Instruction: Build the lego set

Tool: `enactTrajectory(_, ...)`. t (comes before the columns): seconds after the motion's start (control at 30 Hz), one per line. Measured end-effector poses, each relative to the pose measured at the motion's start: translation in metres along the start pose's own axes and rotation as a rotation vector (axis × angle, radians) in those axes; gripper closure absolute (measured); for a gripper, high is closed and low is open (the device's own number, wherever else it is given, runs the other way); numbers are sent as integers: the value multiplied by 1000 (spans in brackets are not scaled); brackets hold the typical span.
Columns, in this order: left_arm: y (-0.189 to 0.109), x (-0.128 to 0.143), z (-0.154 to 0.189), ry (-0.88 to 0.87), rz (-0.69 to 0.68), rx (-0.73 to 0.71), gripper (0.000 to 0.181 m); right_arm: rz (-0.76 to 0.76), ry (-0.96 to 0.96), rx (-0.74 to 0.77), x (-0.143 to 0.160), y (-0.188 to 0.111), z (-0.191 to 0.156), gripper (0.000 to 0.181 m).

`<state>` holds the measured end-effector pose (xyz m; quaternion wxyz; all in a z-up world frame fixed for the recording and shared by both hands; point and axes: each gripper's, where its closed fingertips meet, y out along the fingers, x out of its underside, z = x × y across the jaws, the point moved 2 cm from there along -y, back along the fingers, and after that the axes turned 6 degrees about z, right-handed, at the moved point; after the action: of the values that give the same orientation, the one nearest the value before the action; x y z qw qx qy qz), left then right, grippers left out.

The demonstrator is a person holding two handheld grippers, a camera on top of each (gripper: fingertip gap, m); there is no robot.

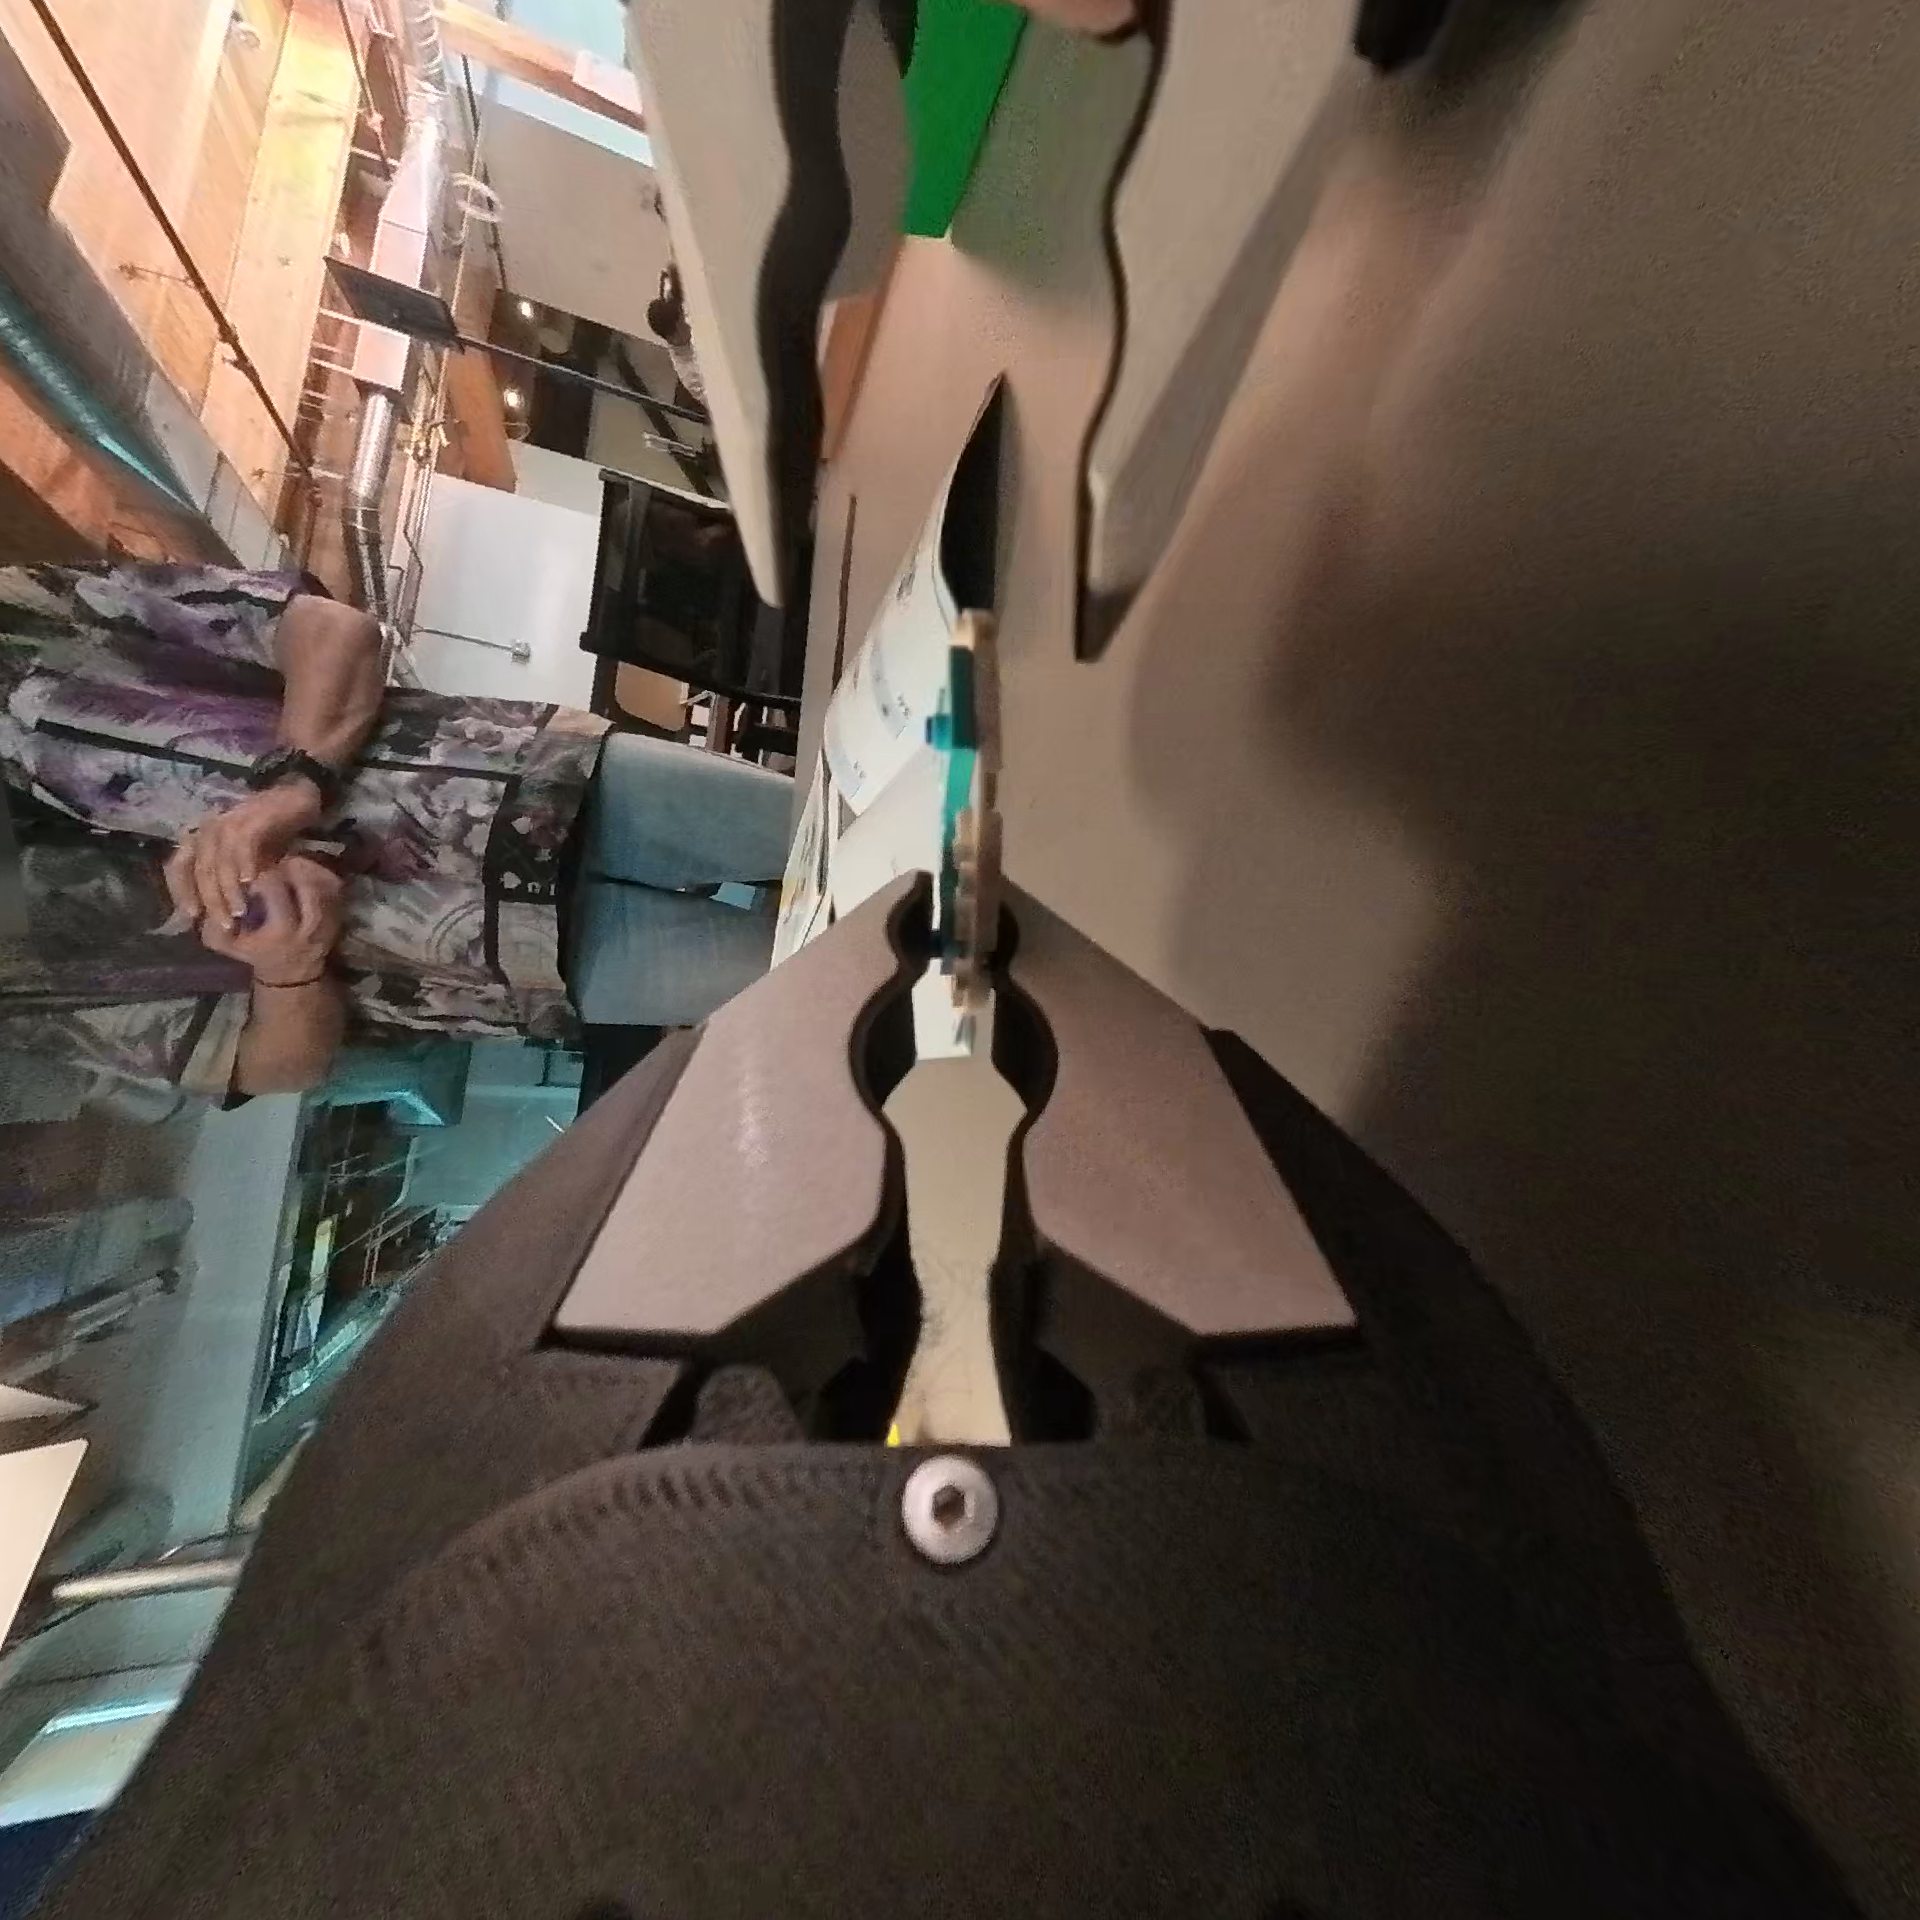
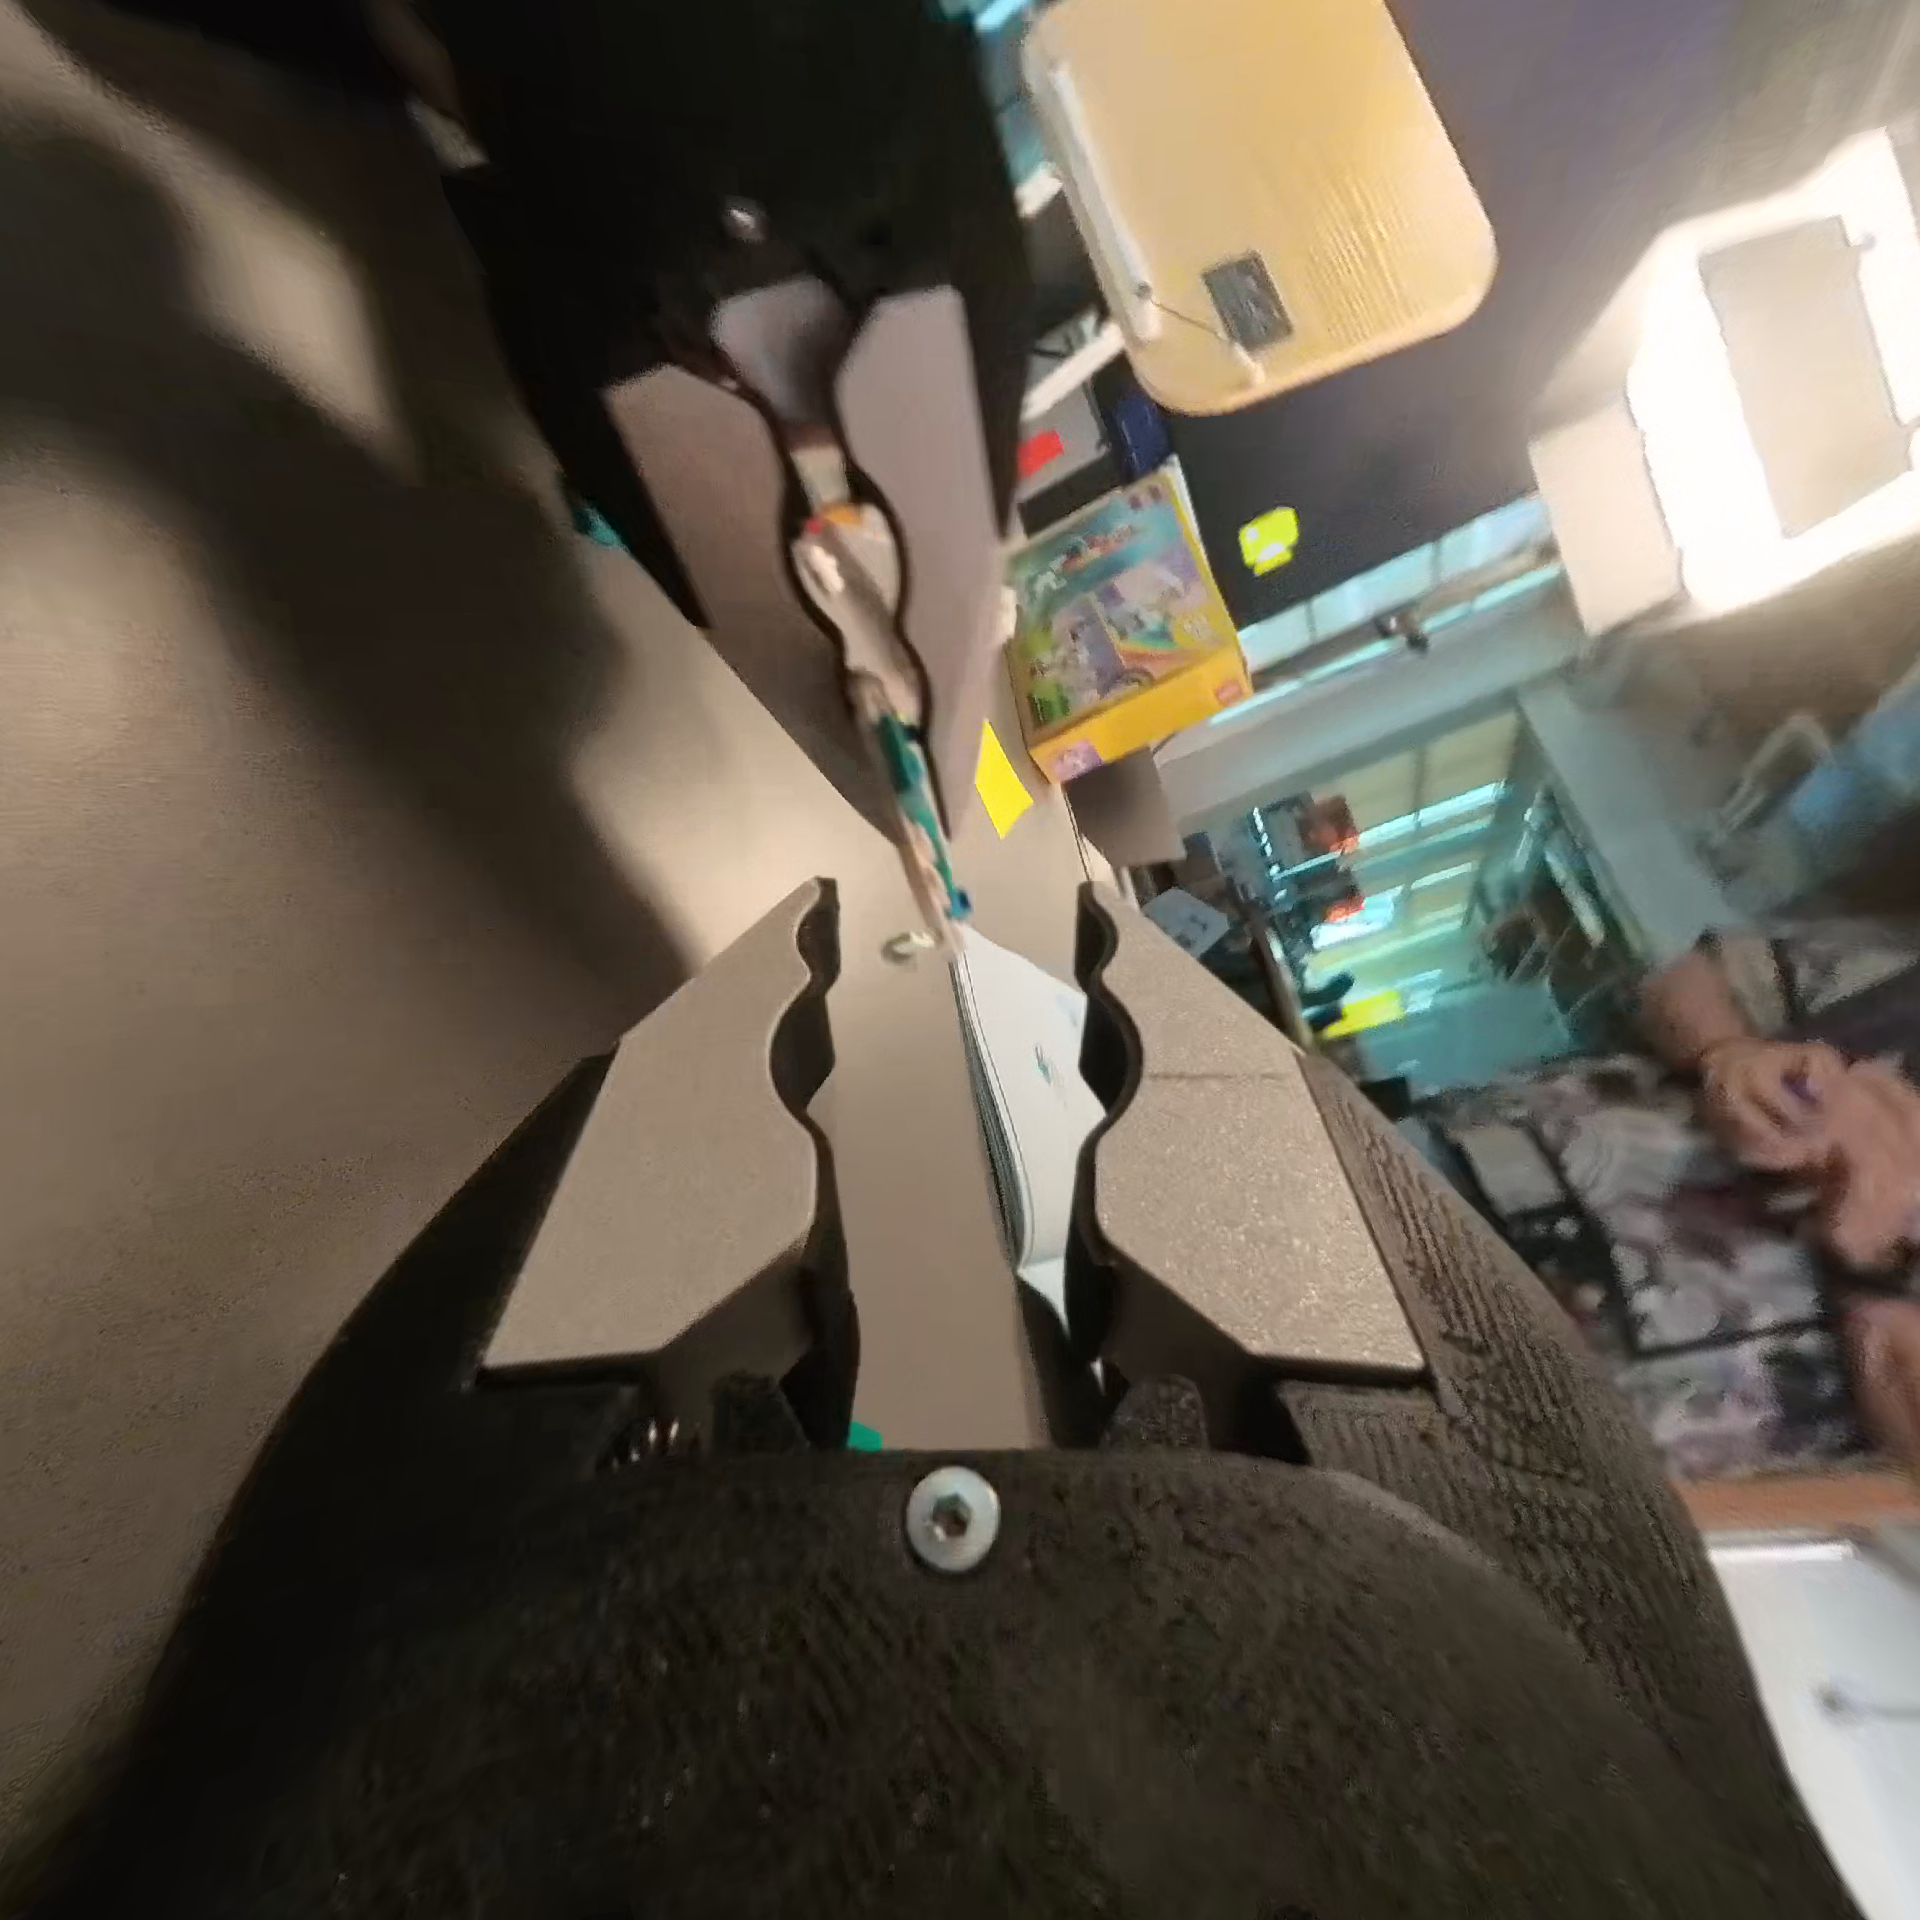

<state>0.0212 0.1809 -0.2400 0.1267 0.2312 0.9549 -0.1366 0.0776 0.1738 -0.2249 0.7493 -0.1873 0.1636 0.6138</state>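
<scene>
My left gripper (image 1: 964, 906) is shut on a thin flat Lego build of tan and teal plates (image 1: 975, 769), held edge-on just above the dark table (image 1: 1507, 779). My right gripper (image 1: 930, 623) faces it from the far side, open and empty, with one finger on each side of the build's far end. In the right wrist view my right gripper (image 2: 956, 904) is open, and the left gripper (image 2: 909, 769) holds the build (image 2: 914, 800) just beyond its tips. A small pale loose piece (image 2: 902, 945) lies on the table between the right fingers.
A white instruction booklet (image 2: 1039, 1091) lies beside the build; it also shows in the left wrist view (image 1: 883, 717). A yellow Lego box (image 2: 1122, 634) and a yellow note (image 2: 1003, 795) sit farther off. A person in a patterned shirt (image 1: 312, 790) stands past the table edge. The tips of one gripper are about 4 centimeters away from the tips of the other.
</scene>
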Motion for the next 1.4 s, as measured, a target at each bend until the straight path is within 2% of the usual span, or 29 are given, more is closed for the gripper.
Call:
enactTrajectory(0.17,0,-6,1,-33,44,7,175,8,-152,-4,-12,7,-11,156)
enactTrajectory(0.43,2,-9,5,-21,46,21,174,-23,-234,-5,-11,10,-14,177)
enactTrajectory(0.47,2,-8,4,-37,44,14,172,-32,-235,-4,-10,10,-14,177)
enactTrajectory(0.57,2,-7,-5,-116,48,-18,141,-91,-241,11,0,8,-9,177)
enactTrajectory(0.63,2,1,-10,-169,5,-40,128,-173,-244,-1,15,6,-5,177)
enactTrajectory(0.77,-2,17,-23,-252,-45,-104,121,-312,-351,-86,40,2,-9,176)
enactTrajectory(0.93,-5,31,-37,-391,-85,-179,118,-346,-401,-219,47,-4,-21,174)
enactTrajectory(1.03,-8,33,-43,-463,-71,-206,116,-357,-339,-294,48,-7,-24,163)
enactTrajectory(1.1,-9,30,-46,-558,-32,-211,105,-360,-256,-331,46,-10,-22,158)
enactTrajectory(1.2,-8,30,-47,-725,5,-182,96,-356,-141,-398,39,-15,-19,143)
enactTrajectory(1.27,-8,32,-48,-777,14,-177,95,-337,-60,-455,32,-21,-19,131)
enactTrajectory(1.4,-9,35,-49,-797,14,-182,96,-336,281,-549,30,-37,-13,123)
